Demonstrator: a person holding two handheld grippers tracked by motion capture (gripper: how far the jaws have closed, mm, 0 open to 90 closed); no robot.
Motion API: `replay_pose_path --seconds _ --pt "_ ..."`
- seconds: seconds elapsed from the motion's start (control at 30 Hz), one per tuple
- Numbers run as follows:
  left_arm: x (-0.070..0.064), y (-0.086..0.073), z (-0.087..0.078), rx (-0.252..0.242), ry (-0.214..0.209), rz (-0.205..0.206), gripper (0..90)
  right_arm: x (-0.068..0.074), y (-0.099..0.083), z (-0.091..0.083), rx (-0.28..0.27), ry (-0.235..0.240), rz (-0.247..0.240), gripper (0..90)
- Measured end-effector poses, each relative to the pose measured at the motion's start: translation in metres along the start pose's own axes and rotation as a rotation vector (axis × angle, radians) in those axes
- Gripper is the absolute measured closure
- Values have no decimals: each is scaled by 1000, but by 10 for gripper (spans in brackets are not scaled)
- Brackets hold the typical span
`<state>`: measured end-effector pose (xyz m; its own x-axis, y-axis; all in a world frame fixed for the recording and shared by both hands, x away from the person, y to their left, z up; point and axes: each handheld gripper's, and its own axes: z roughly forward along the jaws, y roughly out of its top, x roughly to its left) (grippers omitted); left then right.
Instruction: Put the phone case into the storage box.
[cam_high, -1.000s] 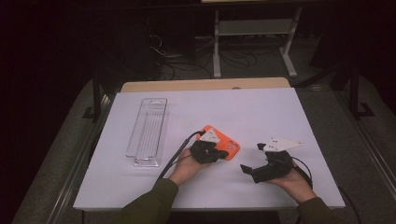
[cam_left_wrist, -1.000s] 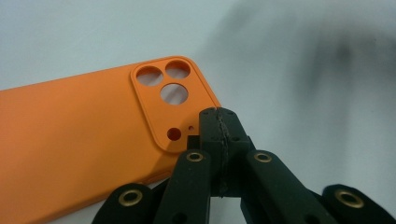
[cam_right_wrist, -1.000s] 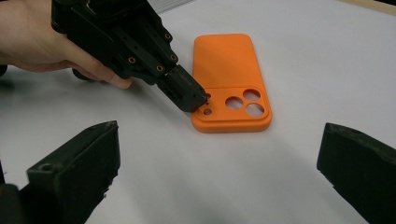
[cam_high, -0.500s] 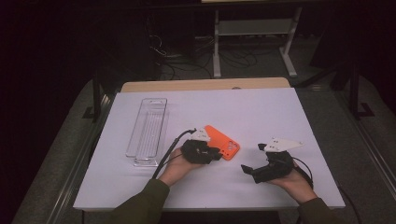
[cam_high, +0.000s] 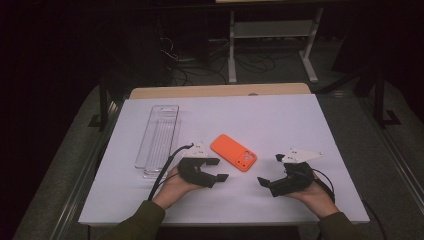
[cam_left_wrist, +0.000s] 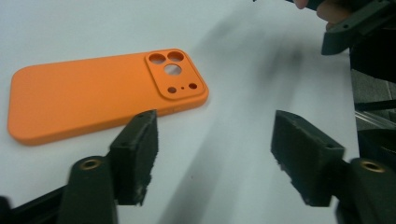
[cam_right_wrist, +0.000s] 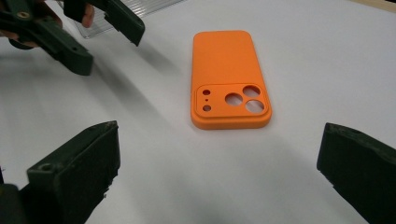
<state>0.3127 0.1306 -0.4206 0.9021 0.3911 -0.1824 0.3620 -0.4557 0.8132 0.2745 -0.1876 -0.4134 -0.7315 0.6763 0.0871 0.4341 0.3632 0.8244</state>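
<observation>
The flat orange silicone phone case (cam_high: 233, 152) lies back-up on the white table sheet, near the middle, slightly toward the near edge. Its long axis runs diagonally, from far left to near right. The raised camera panel with round cutouts sits at its near-right end. Nothing touches it.

The phone case (cam_high: 233, 152) is plain bright orange, its camera holes showing the white beneath. The desk (cam_high: 280, 120) is covered in pale white, with a tan wooden edge at the far side. The tray (cam_high: 157, 140) is clear and ribbed. Both grippers, left (cam_high: 214, 170) and right (cam_high: 270, 169), are black, each with a white top plate. The sleeves are olive green.
</observation>
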Motion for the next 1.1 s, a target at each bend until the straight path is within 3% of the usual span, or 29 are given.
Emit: replay_pose_path --seconds 0.17,0.2,0.33,0.53,0.7,0.97,1.0,1.1 --pt "-1 -8 -7 -9 29 -3 182 0 0 0 3 0 2 0" --pt "-1 -12 -10 -11 36 0 115 0 0 0 4 1 0 0" --pt "-3 -18 -15 -21 36 11 33 0 -1 1 3 1 -1 0" --pt "-5 -21 -16 -33 27 -9 0 0 -2 2 4 -1 -3 0" --pt "-7 -23 -14 -7 28 4 0 1 -2 4 7 -3 1 0" --pt "-7 -23 -15 1 48 33 0 -1 -2 7 16 4 13 0" --pt "-7 -22 -14 2 48 36 0 0 -1 6 21 2 33 0" --pt "-6 -22 -15 4 55 46 0 -1 0 6 16 -1 23 0"
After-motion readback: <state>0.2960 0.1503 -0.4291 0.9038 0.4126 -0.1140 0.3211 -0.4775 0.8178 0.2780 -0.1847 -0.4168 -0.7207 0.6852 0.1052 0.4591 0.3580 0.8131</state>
